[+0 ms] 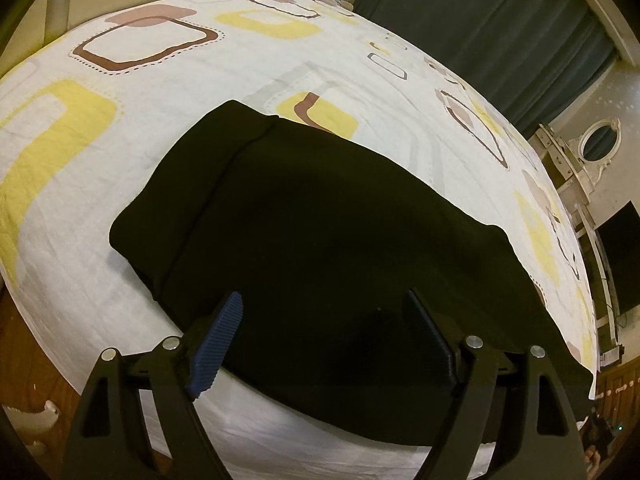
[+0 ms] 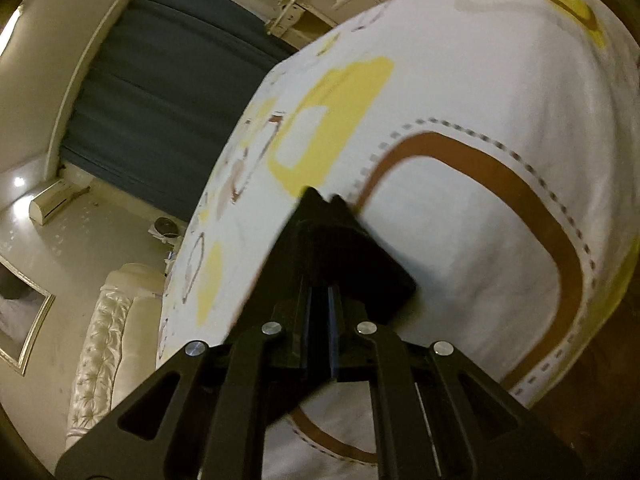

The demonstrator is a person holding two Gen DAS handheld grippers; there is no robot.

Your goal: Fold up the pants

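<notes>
Two tongs: left gripper (image 1: 324, 320) spread above black pants (image 1: 304, 216); right gripper (image 2: 322, 216) pressed together, seemingly pinching dark cloth.
Pants: folded on patterned bedsheet (image 1: 168, 120).
Tip: lay carried cloth squarely, edges aligned.

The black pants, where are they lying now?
In the left wrist view, the pants lie folded on the bed sheet, just ahead of the open left gripper.

No text, label, brand, number or sign can be read in either view; only abstract yellow and brown shapes are printed on the bedsheet (image 1: 168, 92).
</notes>
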